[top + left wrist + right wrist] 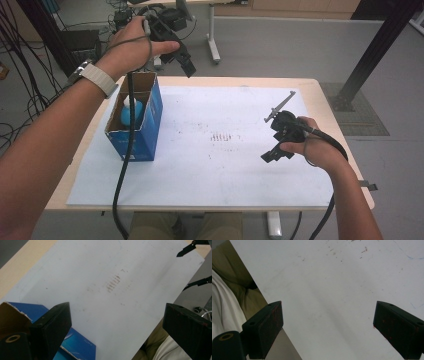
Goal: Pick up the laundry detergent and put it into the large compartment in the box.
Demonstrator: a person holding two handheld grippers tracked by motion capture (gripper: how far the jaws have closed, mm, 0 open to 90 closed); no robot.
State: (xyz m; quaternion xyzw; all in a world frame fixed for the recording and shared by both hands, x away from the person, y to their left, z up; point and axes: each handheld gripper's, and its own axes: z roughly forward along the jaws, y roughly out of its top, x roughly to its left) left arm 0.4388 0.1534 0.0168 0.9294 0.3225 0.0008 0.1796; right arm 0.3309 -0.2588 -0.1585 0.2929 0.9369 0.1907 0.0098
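Observation:
An open blue cardboard box [150, 125] stands at the left of the white sheet [215, 170], with a blue and white item [131, 112] inside it. My left gripper [181, 64] is held high above the box's far end, and its jaws stand wide apart with nothing between them. In the left gripper view, the left gripper [115, 325] looks down over a corner of the box [80, 342] onto the sheet. My right gripper [266, 139] hovers over the right part of the sheet, open and empty. The right gripper [327, 320] looks down on bare sheet.
Brown smudges [222, 136] mark the middle of the sheet. The wooden table's edge [345, 150] runs close to the right hand. A black frame post [370, 55] stands beyond the far right corner, and cables [30, 75] hang at the far left. The left gripper's cable [127, 165] drops past the box.

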